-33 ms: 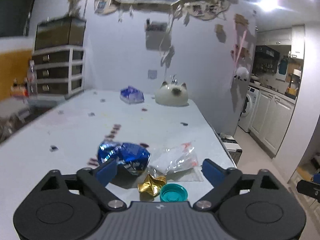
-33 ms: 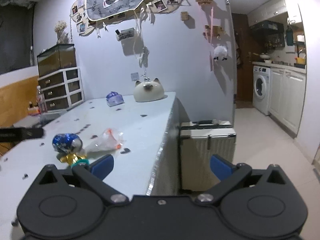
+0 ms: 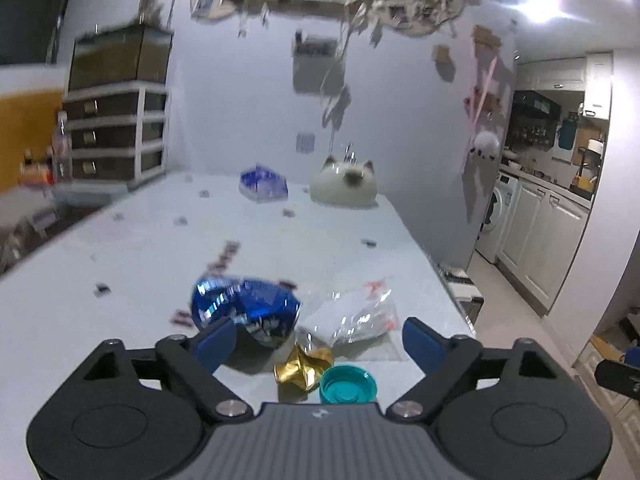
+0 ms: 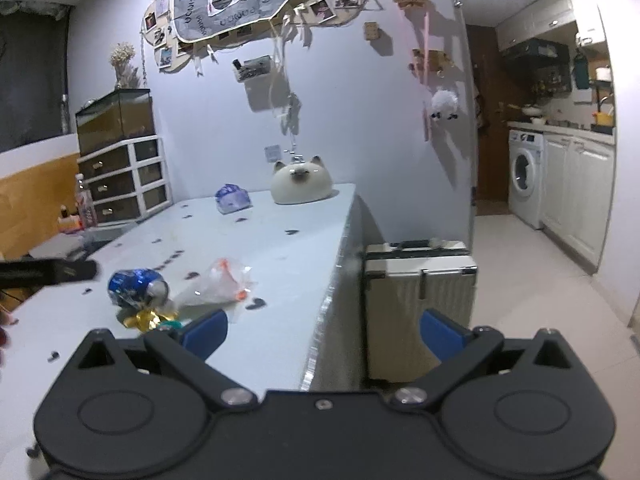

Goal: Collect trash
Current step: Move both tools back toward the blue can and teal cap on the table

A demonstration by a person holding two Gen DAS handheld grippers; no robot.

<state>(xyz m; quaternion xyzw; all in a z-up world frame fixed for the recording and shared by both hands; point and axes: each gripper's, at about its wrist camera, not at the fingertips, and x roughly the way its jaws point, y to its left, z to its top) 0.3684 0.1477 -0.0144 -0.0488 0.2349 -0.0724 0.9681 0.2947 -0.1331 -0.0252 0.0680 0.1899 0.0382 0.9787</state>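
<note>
A small heap of trash lies on the white table [image 3: 160, 260]: a crumpled blue foil wrapper [image 3: 246, 306], a clear plastic bag [image 3: 352, 312] with red print, a gold foil scrap [image 3: 302, 366] and a teal cap [image 3: 348, 384]. My left gripper [image 3: 319, 342] hovers right over the heap. Its jaws are closing, the trash lies between them, and the pads touch nothing. The right wrist view shows the same wrapper [image 4: 134, 286], bag [image 4: 222, 284] and gold foil [image 4: 148, 318] to its left. My right gripper [image 4: 324, 332] stands open and empty over the table's right edge.
At the table's far end sit a white cat-shaped object [image 3: 344, 188] and a blue packet [image 3: 264, 184]. Small dark scraps dot the tabletop. A pale suitcase [image 4: 420, 292] stands on the floor against the table's right side. A drawer unit [image 3: 116, 136] lines the left wall.
</note>
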